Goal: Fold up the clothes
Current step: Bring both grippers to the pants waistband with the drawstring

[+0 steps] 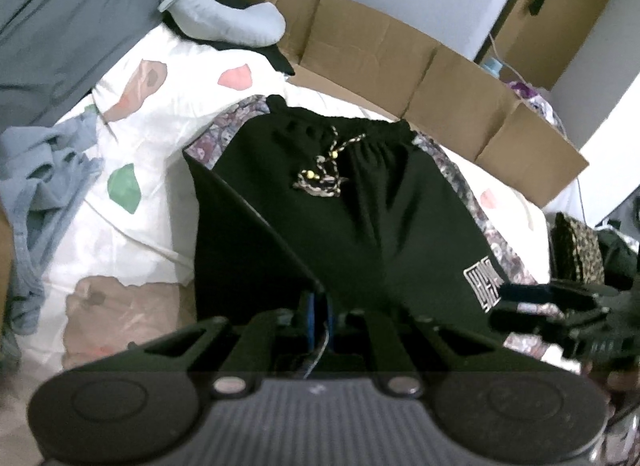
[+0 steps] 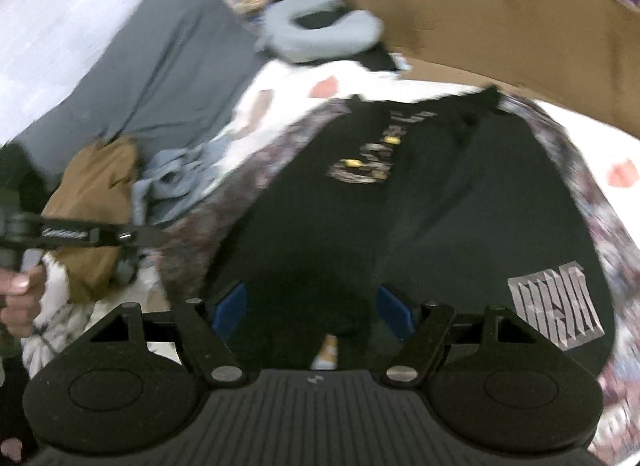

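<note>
Black shorts point(image 1: 360, 205) with floral side panels, a braided drawstring point(image 1: 320, 177) and a grey logo point(image 1: 484, 282) lie on the white patterned bedspread point(image 1: 132, 137). My left gripper point(image 1: 318, 318) is shut on the hem of the left leg of the shorts, lifting a fold of cloth. My right gripper point(image 2: 312, 310) is open over the lower edge of the shorts point(image 2: 400, 205), blue pads point(image 2: 394, 312) apart with black cloth between them. The right gripper also shows at the right edge of the left wrist view point(image 1: 520, 306). The left gripper shows at the left of the right wrist view point(image 2: 132, 236).
A grey neck pillow point(image 1: 224, 9) and flattened cardboard point(image 1: 400, 65) lie at the far side. A blue-grey garment point(image 1: 44, 185) and a brown garment point(image 2: 96, 201) lie to the left. Dark clothes point(image 1: 580, 254) are piled on the right. A grey sheet point(image 1: 60, 25) covers the far left.
</note>
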The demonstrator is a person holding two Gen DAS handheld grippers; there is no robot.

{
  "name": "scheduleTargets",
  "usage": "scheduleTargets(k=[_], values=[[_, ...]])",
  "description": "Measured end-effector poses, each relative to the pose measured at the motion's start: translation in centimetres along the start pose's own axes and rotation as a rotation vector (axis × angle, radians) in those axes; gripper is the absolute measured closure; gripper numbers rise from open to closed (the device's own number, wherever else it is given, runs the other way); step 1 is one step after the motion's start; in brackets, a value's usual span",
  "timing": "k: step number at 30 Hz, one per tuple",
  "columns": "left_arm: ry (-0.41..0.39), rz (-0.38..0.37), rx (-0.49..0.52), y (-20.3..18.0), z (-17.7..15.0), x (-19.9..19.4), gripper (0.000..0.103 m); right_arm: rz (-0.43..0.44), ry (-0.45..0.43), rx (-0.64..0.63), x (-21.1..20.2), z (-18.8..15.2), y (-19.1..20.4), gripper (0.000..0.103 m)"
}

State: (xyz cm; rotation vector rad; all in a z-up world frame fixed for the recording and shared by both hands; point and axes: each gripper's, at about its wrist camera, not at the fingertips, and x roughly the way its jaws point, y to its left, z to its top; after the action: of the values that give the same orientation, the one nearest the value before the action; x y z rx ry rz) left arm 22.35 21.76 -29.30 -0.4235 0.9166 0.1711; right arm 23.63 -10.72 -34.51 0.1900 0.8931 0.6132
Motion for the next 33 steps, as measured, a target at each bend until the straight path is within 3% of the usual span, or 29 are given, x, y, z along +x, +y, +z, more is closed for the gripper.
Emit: scheduleTargets(k=[11, 18, 23, 29, 31, 33], values=[[-0.023, -0.112, -0.095, -1.3, 0.5, 0.5, 0.097, 0.074, 0.017, -0.191, 3.0, 2.1, 7.1, 0.026], [-0.036, -0.187, -0.185, -1.1, 0.5, 0.5, 0.097, 0.071, 0.048, -0.215, 4.5, 2.9, 9.2, 0.028], [-0.023, -0.249, -0.231, -0.7, 0.3, 0.4, 0.097, 0.054, 0.068, -0.176, 5.9, 3.3, 9.6, 0.037], [-0.029, -0.287, -0.263, -0.4, 0.1, 0.4, 0.097, 0.014, 0.083, -0.181, 7.4, 3.5, 10.4, 0.059], [-0.033, -0.293, -0.267, -0.4, 0.1, 0.4, 0.097, 0.014, 0.090, -0.169, 7.8, 3.6, 10.5, 0.080], [-0.035, -0.291, -0.260, -0.4, 0.2, 0.3, 0.097, 0.001, 0.091, -0.165, 7.9, 3.6, 10.3, 0.091]])
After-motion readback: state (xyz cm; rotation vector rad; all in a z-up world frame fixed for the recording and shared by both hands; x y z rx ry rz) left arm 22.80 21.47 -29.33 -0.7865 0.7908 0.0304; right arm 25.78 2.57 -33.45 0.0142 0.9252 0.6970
